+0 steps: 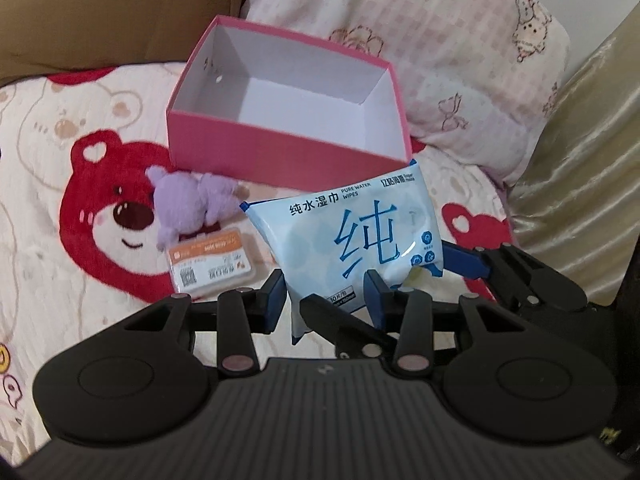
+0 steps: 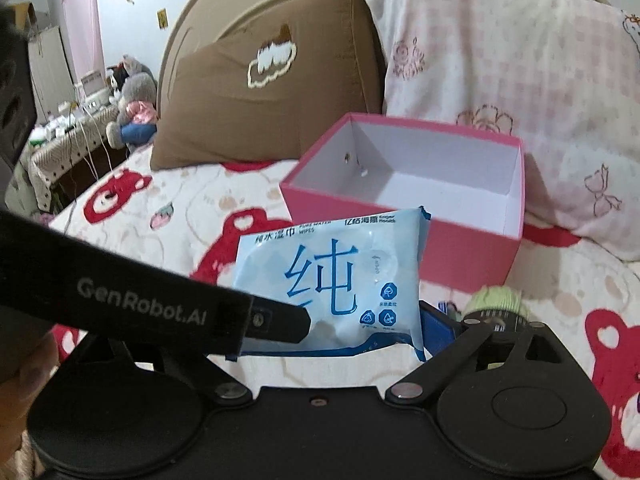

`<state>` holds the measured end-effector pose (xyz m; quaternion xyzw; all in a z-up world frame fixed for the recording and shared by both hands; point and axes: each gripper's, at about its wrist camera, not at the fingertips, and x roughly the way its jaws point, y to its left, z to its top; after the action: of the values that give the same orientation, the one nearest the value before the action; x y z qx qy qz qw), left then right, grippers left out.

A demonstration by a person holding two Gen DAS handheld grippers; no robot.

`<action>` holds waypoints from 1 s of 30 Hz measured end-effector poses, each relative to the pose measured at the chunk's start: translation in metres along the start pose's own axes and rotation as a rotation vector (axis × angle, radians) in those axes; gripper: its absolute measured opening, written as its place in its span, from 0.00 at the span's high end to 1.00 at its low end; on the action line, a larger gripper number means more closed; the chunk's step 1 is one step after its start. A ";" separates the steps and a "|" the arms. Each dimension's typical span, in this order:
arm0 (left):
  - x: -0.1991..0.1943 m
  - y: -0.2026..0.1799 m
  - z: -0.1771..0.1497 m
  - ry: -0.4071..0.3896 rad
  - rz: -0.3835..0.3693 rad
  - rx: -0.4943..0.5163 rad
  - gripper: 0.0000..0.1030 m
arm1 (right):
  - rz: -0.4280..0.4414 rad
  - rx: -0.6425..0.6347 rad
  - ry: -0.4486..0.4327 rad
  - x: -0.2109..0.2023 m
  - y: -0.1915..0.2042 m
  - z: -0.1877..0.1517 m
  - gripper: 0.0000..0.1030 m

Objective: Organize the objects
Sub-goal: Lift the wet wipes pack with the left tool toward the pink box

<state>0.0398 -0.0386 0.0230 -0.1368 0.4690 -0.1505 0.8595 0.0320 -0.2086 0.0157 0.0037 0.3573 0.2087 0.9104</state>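
1. The left gripper (image 1: 326, 292) pinches the lower edge of the pure water wipes pack (image 1: 352, 236), which hangs lifted just in front of the pink box (image 1: 280, 148).
2. The right gripper (image 2: 332, 332) stands wide open, with the pack between its jaws but unclamped.
3. Carry the pack over the box's near wall, clear of the rim, then release it flat inside.
4. The purple plush toy (image 1: 188, 200) and small card case (image 1: 210, 264) lie left-front of the box, probably next.
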 end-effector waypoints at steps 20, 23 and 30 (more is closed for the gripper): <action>-0.009 0.002 0.088 -0.138 -0.060 0.021 0.62 | 0.044 -0.186 0.025 0.002 -0.020 0.106 0.04; 0.003 0.005 0.103 -0.146 -0.043 0.036 0.61 | 0.030 -0.195 0.026 0.015 -0.024 0.117 0.04; 0.043 0.021 0.130 -0.119 -0.034 0.042 0.60 | 0.007 -0.205 0.033 0.046 -0.038 0.123 0.10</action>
<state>0.1747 -0.0243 0.0500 -0.1355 0.4113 -0.1662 0.8859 0.1567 -0.2081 0.0712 -0.0917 0.3488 0.2474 0.8993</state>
